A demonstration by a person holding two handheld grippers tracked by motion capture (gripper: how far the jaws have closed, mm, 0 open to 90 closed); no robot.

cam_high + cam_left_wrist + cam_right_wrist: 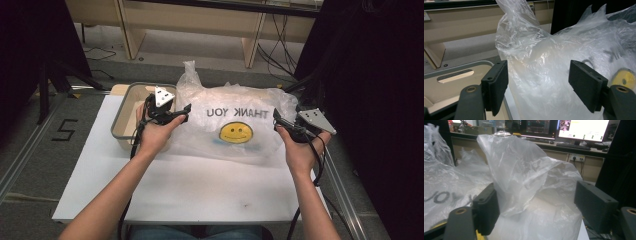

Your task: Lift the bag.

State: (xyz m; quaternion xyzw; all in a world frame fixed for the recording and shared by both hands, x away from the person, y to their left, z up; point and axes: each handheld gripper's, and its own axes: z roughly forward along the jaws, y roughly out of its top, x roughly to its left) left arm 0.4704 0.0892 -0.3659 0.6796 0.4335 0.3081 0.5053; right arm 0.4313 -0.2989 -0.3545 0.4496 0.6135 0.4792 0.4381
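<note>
Thin clear plastic makes up the bag (235, 125), which lies crumpled on the white counter (200, 185), toward its far edge. On the bag are the words "THANK YOU", seen mirrored in the high view, and under them a yellow smiley face (235, 133). One twisted handle of the bag stands up at its far left corner.

The left gripper (182, 112) is held in the person's left hand (155, 132) at the left edge of the bag, just beside it. In the left gripper view its jaws stand wide apart, and the bag's plastic (541, 70) rises between them and behind them; I cannot tell if a jaw touches it. Left of this gripper is a beige tray (122, 112) with a grey rim, which stands on the counter next to the bag.

The right gripper (276, 118) is held in the right hand (300, 150) at the right edge of the bag. Its jaws are also wide apart in the right gripper view, with a raised fold of the bag (524, 177) between them. The left jaw there seems close against the plastic, but contact is not sure.

The two grippers are well apart, one at each side of the bag.
</note>
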